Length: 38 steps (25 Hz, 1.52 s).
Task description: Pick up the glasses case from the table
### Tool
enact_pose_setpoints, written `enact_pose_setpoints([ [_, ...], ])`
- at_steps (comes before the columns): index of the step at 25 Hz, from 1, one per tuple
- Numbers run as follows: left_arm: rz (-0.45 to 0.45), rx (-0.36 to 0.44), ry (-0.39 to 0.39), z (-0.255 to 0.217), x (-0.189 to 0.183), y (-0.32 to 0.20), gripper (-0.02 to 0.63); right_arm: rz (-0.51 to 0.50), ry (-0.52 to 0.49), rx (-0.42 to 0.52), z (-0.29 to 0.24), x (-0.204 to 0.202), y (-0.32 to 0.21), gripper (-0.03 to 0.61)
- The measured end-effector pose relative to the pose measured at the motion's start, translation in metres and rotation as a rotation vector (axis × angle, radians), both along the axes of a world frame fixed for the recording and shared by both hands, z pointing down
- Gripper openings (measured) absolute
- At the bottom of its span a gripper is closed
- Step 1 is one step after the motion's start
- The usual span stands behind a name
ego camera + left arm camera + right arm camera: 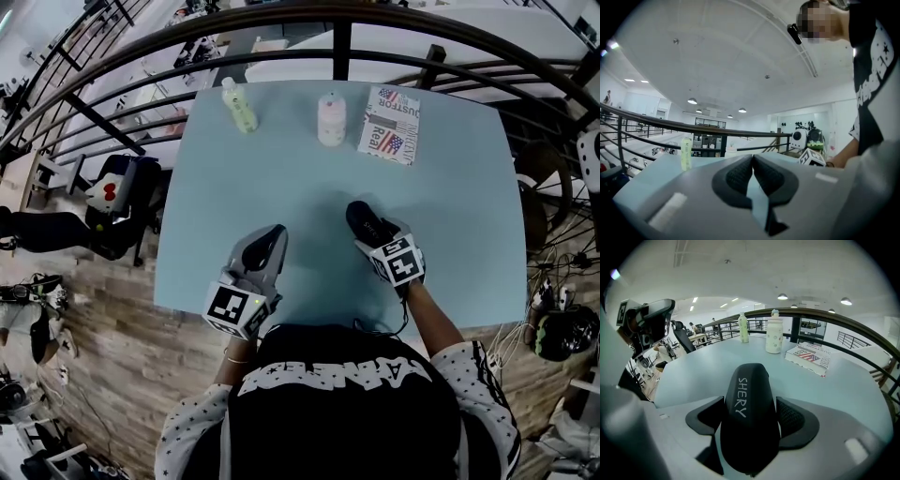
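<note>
The pale blue table (309, 178) fills mid-frame. Lower left of centre, the left gripper (274, 234) has its jaws pressed together on nothing. Lower right of centre, the right gripper (370, 228) clamps the black glasses case (749, 408).

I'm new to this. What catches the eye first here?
A black glasses case marked SHERY sits clamped in the right gripper, over the blue table. The left gripper is shut and empty beside it. A green bottle, a pink bottle and a flag-covered book line the table's far edge.
</note>
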<state>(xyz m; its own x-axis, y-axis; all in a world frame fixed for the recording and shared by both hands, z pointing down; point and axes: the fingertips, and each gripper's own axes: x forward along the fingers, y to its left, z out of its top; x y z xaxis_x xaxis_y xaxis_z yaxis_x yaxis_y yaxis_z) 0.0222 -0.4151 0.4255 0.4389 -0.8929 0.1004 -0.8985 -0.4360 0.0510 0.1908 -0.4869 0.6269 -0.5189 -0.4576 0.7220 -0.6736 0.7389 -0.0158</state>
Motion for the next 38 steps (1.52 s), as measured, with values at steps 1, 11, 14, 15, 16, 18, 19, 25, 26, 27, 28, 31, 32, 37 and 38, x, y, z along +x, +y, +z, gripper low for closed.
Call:
enact_pose_setpoints([
  [1,0.007,0.001,-0.002,0.000,0.002,0.001,0.000,0.010,-0.012,0.003,-0.003,0.001,0.001,0.360],
  [11,0.067,0.007,-0.011,-0.005,0.018,0.012,0.000,0.079,-0.110,0.063,-0.045,0.011,0.019,0.359],
  [14,0.082,0.008,-0.008,-0.005,0.022,0.016,0.000,0.097,-0.134,0.083,-0.056,0.013,0.024,0.357],
  [15,0.087,0.006,-0.007,-0.005,0.023,0.018,0.000,0.102,-0.142,0.089,-0.060,0.013,0.026,0.357],
  [16,0.092,0.005,-0.008,-0.004,0.024,0.019,0.000,0.107,-0.149,0.095,-0.064,0.014,0.028,0.357],
  [18,0.103,0.011,-0.009,-0.006,0.027,0.022,0.000,0.117,-0.162,0.106,-0.070,0.016,0.032,0.357],
  [19,0.107,0.013,-0.008,-0.007,0.028,0.024,0.000,0.122,-0.170,0.111,-0.073,0.017,0.034,0.357],
  [25,0.122,0.017,-0.005,-0.009,0.034,0.040,0.000,0.143,-0.223,0.159,-0.100,0.022,0.051,0.356],
  [26,0.125,0.018,-0.006,-0.009,0.035,0.043,0.000,0.145,-0.232,0.168,-0.105,0.022,0.054,0.356],
  [27,0.126,0.019,-0.007,-0.009,0.036,0.046,0.000,0.147,-0.241,0.176,-0.109,0.023,0.057,0.356],
  [28,0.127,0.019,-0.006,-0.009,0.037,0.049,0.000,0.149,-0.250,0.185,-0.114,0.024,0.060,0.357],
  [31,0.129,0.016,-0.007,-0.008,0.040,0.058,0.000,0.152,-0.278,0.209,-0.127,0.025,0.069,0.356],
  [32,0.129,0.017,-0.009,-0.009,0.040,0.061,0.000,0.152,-0.288,0.217,-0.132,0.025,0.073,0.356],
  [37,0.132,0.023,-0.015,-0.012,0.042,0.075,0.000,0.151,-0.338,0.257,-0.156,0.025,0.091,0.356],
  [38,0.134,0.022,-0.016,-0.012,0.042,0.078,0.000,0.152,-0.347,0.266,-0.160,0.025,0.094,0.356],
])
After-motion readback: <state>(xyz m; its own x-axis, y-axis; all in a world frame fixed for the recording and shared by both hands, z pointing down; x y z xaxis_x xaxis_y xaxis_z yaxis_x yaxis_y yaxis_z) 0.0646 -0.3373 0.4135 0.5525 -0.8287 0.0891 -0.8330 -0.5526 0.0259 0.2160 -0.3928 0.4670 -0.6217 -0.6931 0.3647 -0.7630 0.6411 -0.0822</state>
